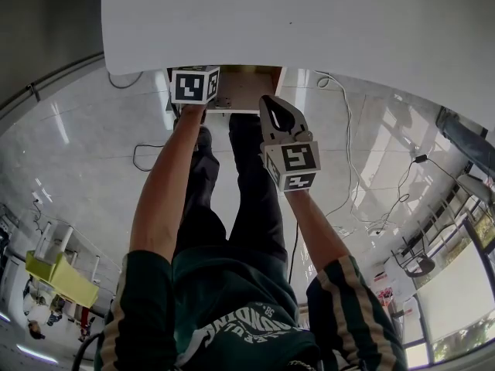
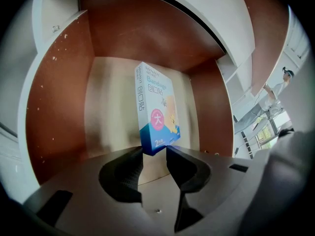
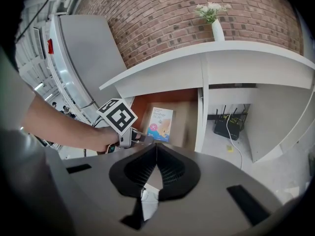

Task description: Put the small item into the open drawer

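Note:
The small item is a blue and white bandage box [image 2: 157, 109] lying on the floor of the open wooden drawer [image 2: 106, 107]. My left gripper [image 2: 155, 151] reaches into the drawer, and the box's near corner sits between its spread jaw tips, which do not visibly press it, so it is open. The right gripper view shows the box [image 3: 160, 123] flat in the drawer [image 3: 187, 122], with the left gripper [image 3: 142, 138] at its near corner. My right gripper [image 3: 156, 146] hangs back from the drawer, shut and empty. In the head view the right gripper [image 1: 267, 103] points at the drawer [image 1: 247, 91].
The white desk top [image 1: 309, 22] overhangs the drawer. A router [image 3: 229, 127] and cables [image 1: 348, 145] lie on the floor under the desk to the right. A vase of flowers [image 3: 216, 23] stands on the desk. A yellow stool [image 1: 58, 273] is far left.

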